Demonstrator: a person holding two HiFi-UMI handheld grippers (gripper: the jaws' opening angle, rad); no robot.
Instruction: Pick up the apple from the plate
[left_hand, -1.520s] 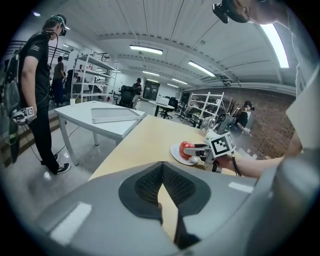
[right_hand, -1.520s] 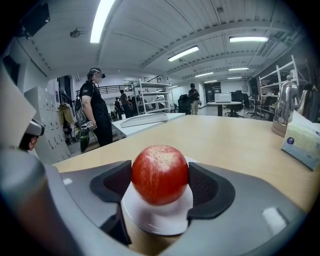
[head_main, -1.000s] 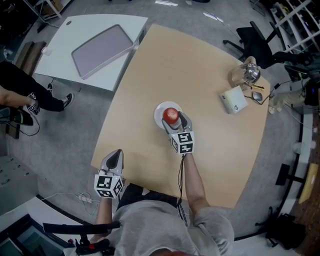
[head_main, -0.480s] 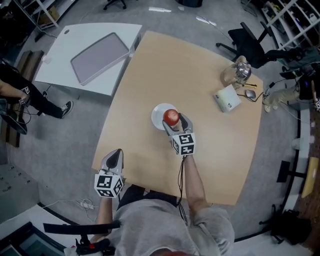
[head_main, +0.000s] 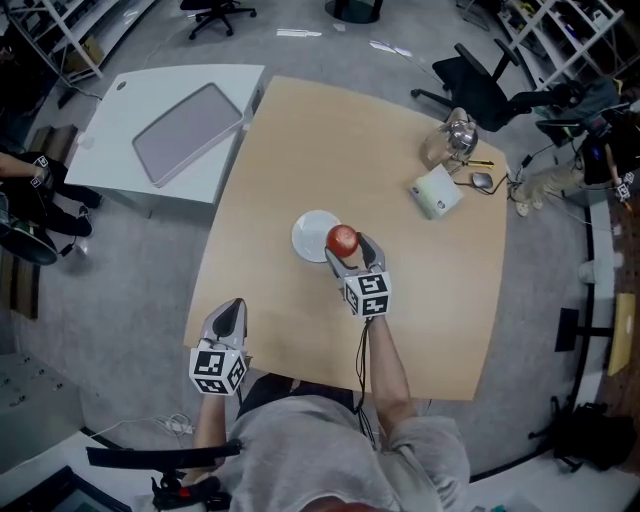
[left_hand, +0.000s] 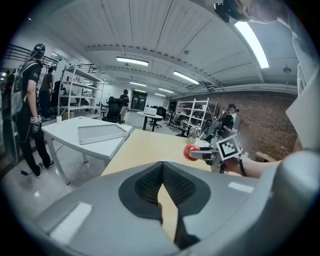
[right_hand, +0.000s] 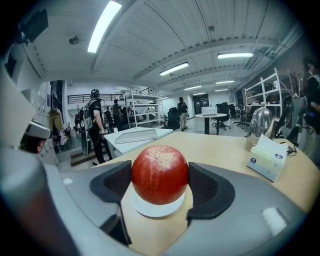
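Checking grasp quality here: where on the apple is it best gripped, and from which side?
Grip the apple across its widest middle, a pad on each side, coming in level from the person's side. It is round and smooth, so the middle holds best; the right tool is shut on it that way.

The apple is deep red, flecked with pale yellowish speckles near its top. The plate is plain white, and the counter is a light tan wood tone. The right claw and left claw are grey with black textured pads. Each carries a marker cube of black-and-white squares. The box looks pale green, perhaps off-white.
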